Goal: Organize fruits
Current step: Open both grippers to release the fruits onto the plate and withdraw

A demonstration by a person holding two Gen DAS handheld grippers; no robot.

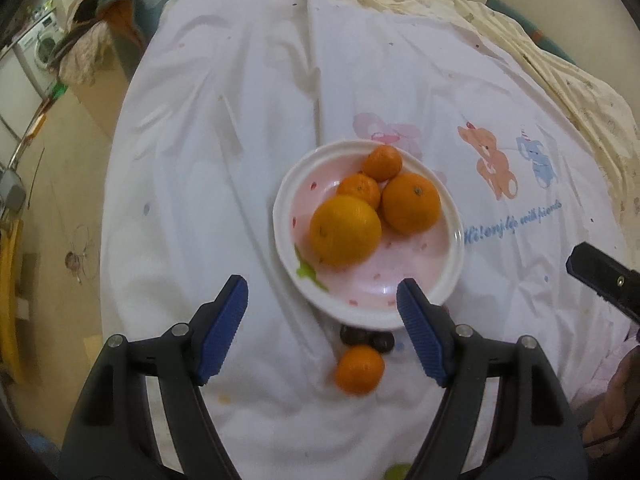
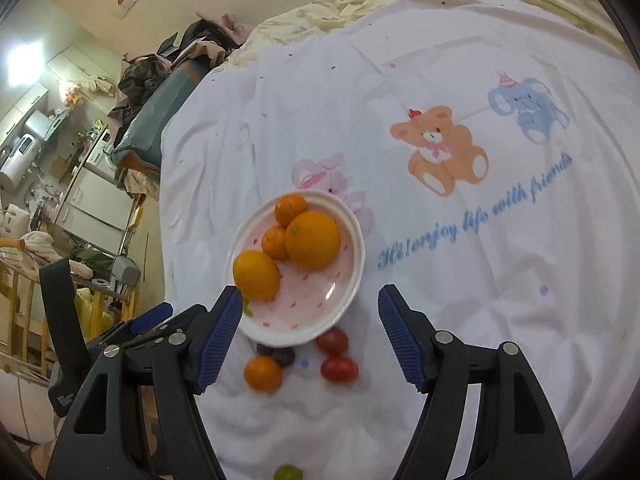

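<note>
A pink plate (image 1: 400, 280) (image 2: 316, 300) with a white rim lies on the white sheet and holds several oranges; the biggest (image 1: 345, 230) (image 2: 313, 240) sits beside smaller ones. One small orange (image 1: 359, 369) (image 2: 263, 373) lies loose on the sheet in front of the plate, next to dark plums (image 1: 366, 338) (image 2: 282, 355) and two red tomatoes (image 2: 338, 368). My left gripper (image 1: 322, 294) hangs open above the plate's near rim, with nothing between its fingers. My right gripper (image 2: 310, 300) is open too, over the plate's near edge and empty.
A green fruit (image 2: 287, 473) (image 1: 398, 471) peeks in at the bottom edge. The sheet has bear and elephant prints (image 2: 440, 148). The bed's left edge drops to a cluttered floor with a washing machine (image 1: 40, 46). The left gripper's body (image 2: 132, 328) shows at the right view's lower left.
</note>
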